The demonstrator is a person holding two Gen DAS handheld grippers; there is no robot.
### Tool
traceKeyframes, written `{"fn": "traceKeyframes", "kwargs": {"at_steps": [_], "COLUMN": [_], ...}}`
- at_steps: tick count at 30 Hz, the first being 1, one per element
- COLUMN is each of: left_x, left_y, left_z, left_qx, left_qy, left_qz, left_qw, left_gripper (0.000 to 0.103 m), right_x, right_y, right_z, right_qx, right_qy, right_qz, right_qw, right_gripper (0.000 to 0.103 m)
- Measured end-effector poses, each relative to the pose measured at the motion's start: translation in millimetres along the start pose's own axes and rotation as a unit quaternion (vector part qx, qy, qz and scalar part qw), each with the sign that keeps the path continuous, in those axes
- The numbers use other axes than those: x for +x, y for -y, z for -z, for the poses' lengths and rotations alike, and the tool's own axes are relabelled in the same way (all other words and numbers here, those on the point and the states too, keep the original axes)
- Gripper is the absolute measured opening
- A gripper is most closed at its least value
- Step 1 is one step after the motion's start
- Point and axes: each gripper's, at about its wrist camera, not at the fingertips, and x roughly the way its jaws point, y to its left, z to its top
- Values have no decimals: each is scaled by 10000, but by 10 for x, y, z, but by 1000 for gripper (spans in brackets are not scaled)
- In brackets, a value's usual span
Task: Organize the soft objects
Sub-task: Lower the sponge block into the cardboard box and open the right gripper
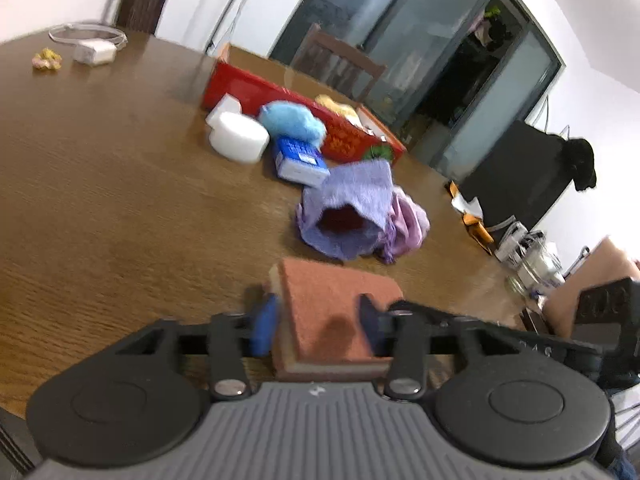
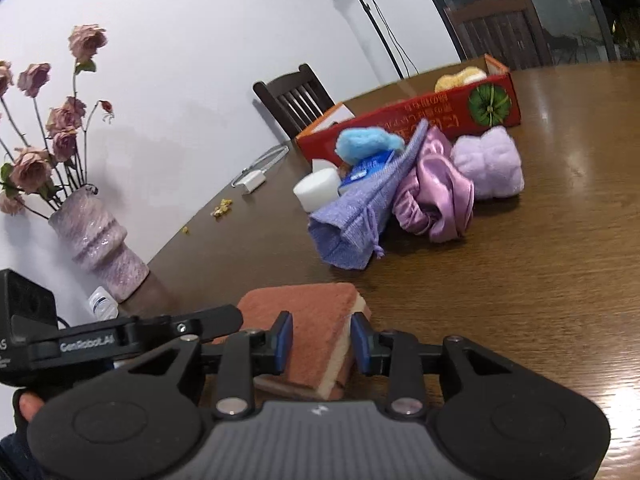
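Observation:
An orange-brown sponge (image 1: 336,312) with a pale foam layer lies on the wooden table (image 1: 100,200). My left gripper (image 1: 316,330) straddles it, blue pads on both sides, jaws closed on it. My right gripper (image 2: 320,344) straddles the same sponge (image 2: 316,328) from the other end, its pads apart and not pressing it. Beyond lie a purple knit pouch (image 1: 348,208), a pink satin cloth (image 2: 436,200), a lilac plush towel (image 2: 488,164), a blue fluffy ball (image 1: 292,118) and a red box (image 1: 304,116) holding a yellow soft thing (image 2: 460,76).
A white round container (image 1: 238,136) and a blue-white packet (image 1: 300,160) lie by the box. A charger with cable (image 1: 94,50) and a yellow scrunchie (image 1: 47,59) sit far left. A vase of roses (image 2: 100,236) stands at the table edge. Chairs surround the table.

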Motion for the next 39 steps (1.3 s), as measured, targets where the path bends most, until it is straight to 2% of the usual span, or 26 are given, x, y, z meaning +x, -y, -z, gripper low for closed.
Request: {"fn": "traceKeyframes", "kwargs": {"at_steps": [3, 5, 8, 10, 13, 17, 20, 24, 27, 29, 32, 34, 36, 39], "left_x": [-89, -128, -11, 195, 665, 1463, 2092, 2690, 3056, 3211, 3233, 3115, 2983, 2803], "left_y": [58, 132, 218, 228, 148, -129, -337, -517, -623, -704, -664, -558, -393, -199], "left_z": [-122, -350, -883, -1349, -2073, -2909, -3331, -3589, -3644, -3669, -3701, -3705, -3704, -3699], "left_qx": [68, 188, 412, 480, 497, 237, 157, 302, 568, 654, 692, 1081, 1386, 1638], "left_qy": [248, 529, 808, 952, 970, 640, 294, 45, -175, -331, -376, -147, -13, 42], "left_qz": [85, 230, 406, 421, 290, -4, -445, -1007, -1311, -1365, -1341, -1331, -1433, -1470], "left_qw": [9996, 9982, 9950, 9934, 9936, 9977, 9984, 9944, 9896, 9879, 9878, 9851, 9799, 9755], "left_gripper": [35, 35, 35, 35, 35, 35, 35, 36, 38, 40, 44, 48, 55, 55], "right_x": [-59, -137, -98, 45, 441, 1285, 1966, 2791, 3166, 3372, 3547, 3576, 3522, 3324], "right_y": [-88, -153, -188, -162, -50, 300, 609, 1016, 1156, 1222, 1283, 1269, 1257, 1188], "right_z": [-94, -295, -817, -1252, -2033, -2981, -3408, -3676, -3746, -3768, -3768, -3749, -3732, -3756], "right_qx": [-185, -307, -534, -644, -714, -391, -95, 388, 497, 473, 529, 469, 394, 223], "right_qy": [175, 432, 732, 813, 793, 345, -66, -596, -782, -897, -1000, -1033, -991, -940], "right_qz": [17, -43, -74, -85, -64, 85, 248, 345, 457, 579, 749, 710, 573, 618], "right_qw": [9997, 9986, 9959, 9946, 9943, 9986, 9996, 9969, 9946, 9932, 9908, 9910, 9926, 9934], "right_gripper": [29, 29, 29, 29, 29, 29, 29, 29, 29, 31, 34, 38, 39, 41]}}
